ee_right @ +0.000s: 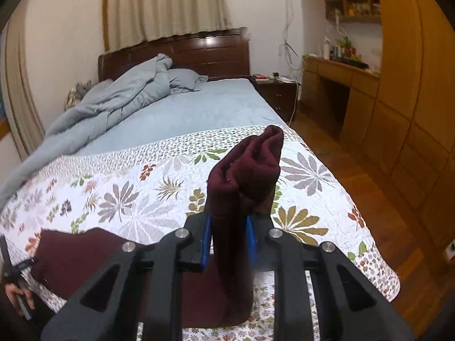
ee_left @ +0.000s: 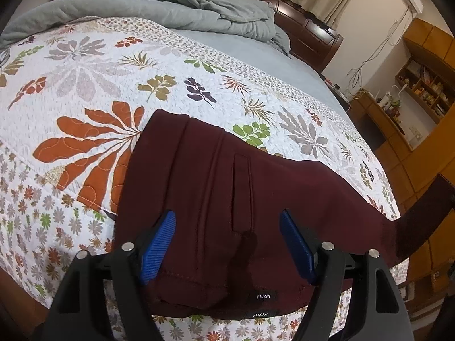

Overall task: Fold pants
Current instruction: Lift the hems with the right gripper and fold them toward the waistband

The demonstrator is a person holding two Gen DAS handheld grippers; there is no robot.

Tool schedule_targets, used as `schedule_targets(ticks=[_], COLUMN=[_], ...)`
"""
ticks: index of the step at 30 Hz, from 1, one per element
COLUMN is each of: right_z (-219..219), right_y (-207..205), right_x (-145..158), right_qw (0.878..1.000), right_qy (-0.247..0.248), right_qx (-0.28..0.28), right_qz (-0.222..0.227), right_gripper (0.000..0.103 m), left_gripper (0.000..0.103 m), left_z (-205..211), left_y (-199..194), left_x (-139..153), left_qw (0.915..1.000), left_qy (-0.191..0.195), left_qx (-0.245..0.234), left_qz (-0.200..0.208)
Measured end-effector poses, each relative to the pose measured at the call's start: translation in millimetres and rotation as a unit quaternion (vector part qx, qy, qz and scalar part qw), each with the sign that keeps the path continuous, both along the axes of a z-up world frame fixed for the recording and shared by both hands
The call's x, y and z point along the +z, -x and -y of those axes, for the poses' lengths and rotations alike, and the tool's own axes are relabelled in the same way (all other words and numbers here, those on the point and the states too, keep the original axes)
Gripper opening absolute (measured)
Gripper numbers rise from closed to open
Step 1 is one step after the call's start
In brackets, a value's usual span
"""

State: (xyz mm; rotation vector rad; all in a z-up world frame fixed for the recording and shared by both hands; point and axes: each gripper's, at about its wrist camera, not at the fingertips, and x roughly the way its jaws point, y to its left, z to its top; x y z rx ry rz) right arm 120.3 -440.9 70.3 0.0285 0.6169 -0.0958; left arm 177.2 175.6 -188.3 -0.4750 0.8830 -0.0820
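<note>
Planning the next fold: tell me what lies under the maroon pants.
Under the maroon pants lies the floral quilt, showing all around them, with blue-grey sheet beyond. Anything beneath the fabric itself is covered. The right claw lifts one bunched end.

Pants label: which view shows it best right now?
The left wrist view: the label sits near the pants' near edge, between the open left gripper fingers. The right wrist view shows no label, only bunched fabric clamped in the right gripper.
</note>
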Motion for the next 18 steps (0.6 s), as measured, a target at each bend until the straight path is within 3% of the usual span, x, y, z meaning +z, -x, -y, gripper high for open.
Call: schedule_targets(ticks=[9, 13, 16, 18], right_z=[-89, -139, -185, -218], right_y=[-13, -18, -18, -12], right_x=[-17, -41, -78, -114], right_qw=[0.995, 0.986, 0.969, 0.945], right_qy=[0.078, 0.139, 0.215, 0.29], right_qx=[0.055, 0.087, 0.118, 0.144], right_qz=[-0.011, -0.024, -0.04, -0.043], right_gripper=[0.02, 0.02, 0.019, 0.019], left_gripper=[0.076, 0.076, 0.076, 0.076], left_z=[-5, -8, -9, -10], left_y=[5, 7, 8, 9], left_x=[0, 0, -1, -1], left_qw=[0.9999, 0.9997, 0.9995, 0.9994], left_qy=[0.015, 0.023, 0.027, 0.031], left_qx=[-0.003, -0.003, -0.003, -0.003], left_qz=[0.007, 0.01, 0.012, 0.013])
